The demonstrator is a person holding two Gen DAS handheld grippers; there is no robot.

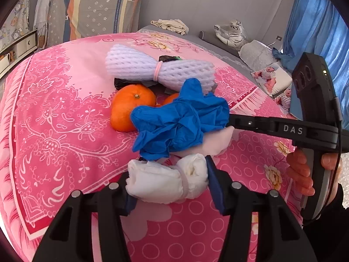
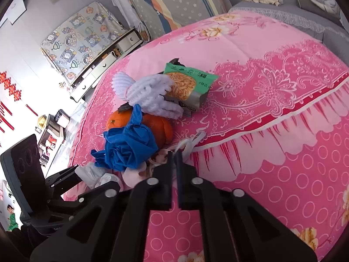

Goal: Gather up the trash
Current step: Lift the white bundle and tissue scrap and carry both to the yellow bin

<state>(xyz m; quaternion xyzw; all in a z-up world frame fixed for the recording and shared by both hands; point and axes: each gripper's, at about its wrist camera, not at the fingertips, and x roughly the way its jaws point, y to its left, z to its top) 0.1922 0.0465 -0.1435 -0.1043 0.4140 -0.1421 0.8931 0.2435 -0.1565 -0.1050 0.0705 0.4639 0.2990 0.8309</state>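
A pile of trash lies on the pink bedspread [image 1: 54, 113]. My left gripper [image 1: 169, 181] is shut on a rolled white tissue bundle [image 1: 165, 181], its blue pads against both ends. Just beyond lies a crumpled blue glove [image 1: 181, 122], then two oranges [image 1: 130, 107] and a white foam net [image 1: 159, 67] tied with a pink band. My right gripper [image 2: 175, 155] reaches in from the right, shut on a thin white plastic scrap [image 2: 189, 142] beside the blue glove [image 2: 128, 146]. A green snack packet [image 2: 189, 83] lies behind the foam net [image 2: 150, 96].
A pale pink piece [image 1: 216, 142] lies under the glove. A grey bed sheet with a toy tiger [image 1: 231, 32], pillows and blue curtains sits at the far right. White drawers [image 2: 104, 65] and hanging cloths stand beyond the bed's far edge.
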